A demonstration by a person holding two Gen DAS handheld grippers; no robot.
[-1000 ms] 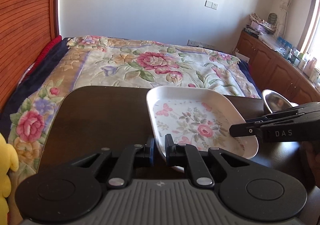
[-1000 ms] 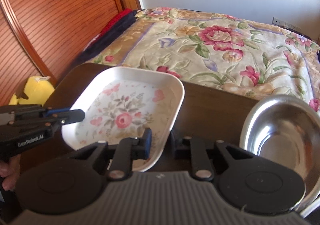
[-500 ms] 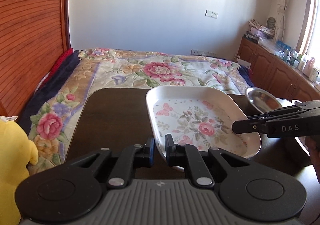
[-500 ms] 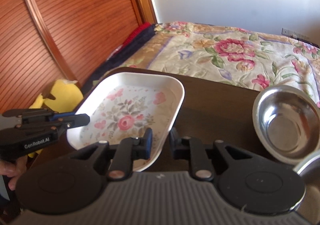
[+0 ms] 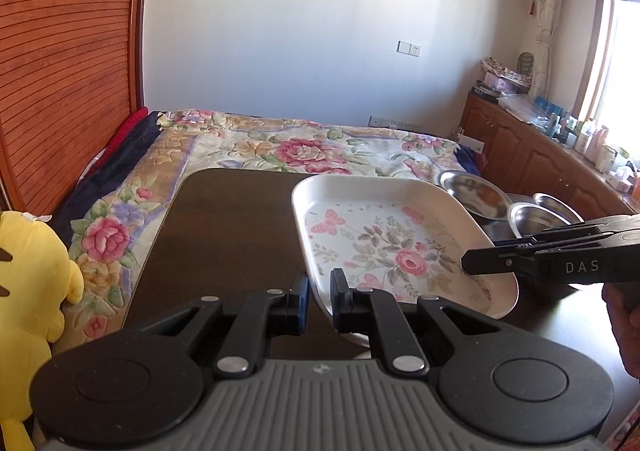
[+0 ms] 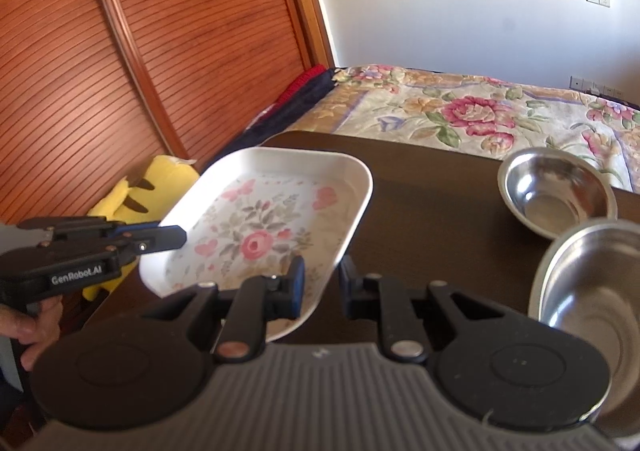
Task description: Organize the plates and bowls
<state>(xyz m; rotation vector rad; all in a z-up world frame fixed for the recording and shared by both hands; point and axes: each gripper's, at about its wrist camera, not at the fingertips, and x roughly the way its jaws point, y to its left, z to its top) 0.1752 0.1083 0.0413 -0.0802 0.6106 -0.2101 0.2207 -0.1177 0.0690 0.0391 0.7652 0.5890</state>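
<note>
Floral tray held at two near corners above the tabletop

The white rectangular tray (image 5: 384, 247), printed with roses and butterflies, runs lengthwise away from both tools. The left tool (image 5: 319, 301) clamps its near-left rim; the right tool (image 6: 322, 287) grips its near-right rim. Two steel bowls (image 6: 556, 191) sit right of the right tool on the dark tabletop (image 5: 228, 227).

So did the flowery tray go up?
Yes. The tray, gripped at both near corners by the left gripper and right gripper, rose: table and bowls look lower and smaller.
</note>
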